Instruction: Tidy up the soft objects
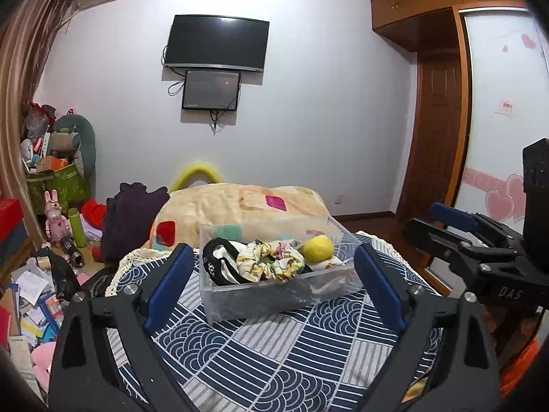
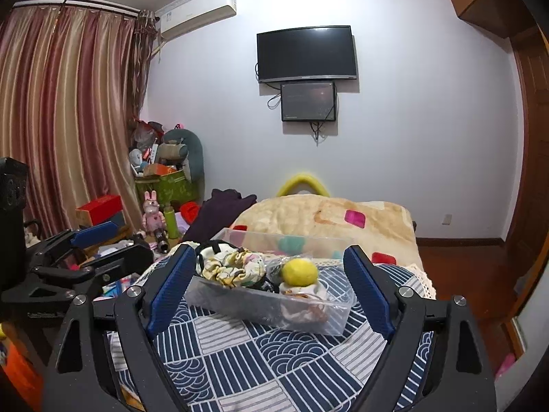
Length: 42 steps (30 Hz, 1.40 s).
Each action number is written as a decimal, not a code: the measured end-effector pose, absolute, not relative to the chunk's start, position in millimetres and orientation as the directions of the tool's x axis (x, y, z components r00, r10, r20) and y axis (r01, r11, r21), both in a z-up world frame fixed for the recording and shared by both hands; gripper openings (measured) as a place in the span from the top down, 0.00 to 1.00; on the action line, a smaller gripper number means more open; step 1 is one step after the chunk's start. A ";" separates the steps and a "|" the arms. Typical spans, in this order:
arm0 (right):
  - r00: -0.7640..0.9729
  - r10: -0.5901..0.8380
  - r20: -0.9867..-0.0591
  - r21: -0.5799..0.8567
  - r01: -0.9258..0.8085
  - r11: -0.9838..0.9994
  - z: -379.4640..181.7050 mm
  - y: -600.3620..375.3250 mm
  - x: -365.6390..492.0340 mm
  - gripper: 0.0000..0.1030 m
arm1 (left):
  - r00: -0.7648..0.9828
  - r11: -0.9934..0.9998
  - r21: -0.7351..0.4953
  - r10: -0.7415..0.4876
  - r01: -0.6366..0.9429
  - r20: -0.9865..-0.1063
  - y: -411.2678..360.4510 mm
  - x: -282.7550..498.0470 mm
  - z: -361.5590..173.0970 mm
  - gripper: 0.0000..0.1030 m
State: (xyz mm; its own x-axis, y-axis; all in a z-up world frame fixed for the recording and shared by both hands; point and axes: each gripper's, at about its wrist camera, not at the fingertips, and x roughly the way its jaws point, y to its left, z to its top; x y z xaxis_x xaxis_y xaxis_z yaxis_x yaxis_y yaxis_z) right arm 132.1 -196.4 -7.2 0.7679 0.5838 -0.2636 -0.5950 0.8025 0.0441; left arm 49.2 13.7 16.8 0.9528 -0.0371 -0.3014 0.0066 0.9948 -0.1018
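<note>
Both grippers hang wide apart and hold nothing: left gripper (image 1: 271,285) and right gripper (image 2: 271,288) each frame the clear plastic bin (image 1: 240,304) from the near side, neither touching it. Bin sits on the blue patterned cloth (image 1: 274,360), and all the soft stuff visible on this cloth is already inside it.

- Floral scrunchie (image 2: 230,266): light, floppy, squashes flat. Pinch a raised fold from above; it'll drape, not slip.
- Yellow ball (image 2: 299,272): fuzzy, looks felt-like, light, some give. Grip across its middle or it'll likely roll out of the pads.
- Black-and-white fabric piece (image 1: 219,264): limp, tangled under the scrunchie, likely drags neighbours along when lifted.
- Bin itself: thin, stiff walls, probably slick. Looks light; could slide if items get tugged one-handed, so brace the rim with the other gripper.
</note>
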 end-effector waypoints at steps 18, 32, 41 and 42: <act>0.782 0.579 -0.230 0.041 -0.587 0.809 -16.9 -204.7 124.1 0.04 | 0.962 0.996 -0.090 -0.027 0.002 -0.273 6.6 36.4 10.8 0.01; 0.780 0.580 -0.235 0.054 -0.585 0.809 -17.4 -207.2 126.0 0.04 | 0.966 0.998 -0.059 -0.016 0.000 -0.256 -0.1 31.4 12.6 0.00; 0.780 0.580 -0.235 0.057 -0.585 0.809 -17.7 -207.1 124.4 0.04 | 0.967 0.998 -0.061 -0.014 -0.002 -0.255 -1.2 32.1 13.0 0.00; 0.780 0.580 -0.235 0.058 -0.585 0.809 -17.7 -207.0 124.0 0.04 | 0.967 0.998 -0.061 -0.013 -0.002 -0.255 -1.2 32.3 13.0 0.00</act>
State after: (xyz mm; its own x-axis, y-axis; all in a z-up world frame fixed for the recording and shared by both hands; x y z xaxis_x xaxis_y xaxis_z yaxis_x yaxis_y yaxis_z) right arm 124.0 -207.0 -17.7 0.7797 0.5803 -0.2352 -0.5848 0.8091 0.0576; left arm 32.3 -1.2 13.0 0.9669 -0.0133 -0.2549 -0.0023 0.9982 -0.0607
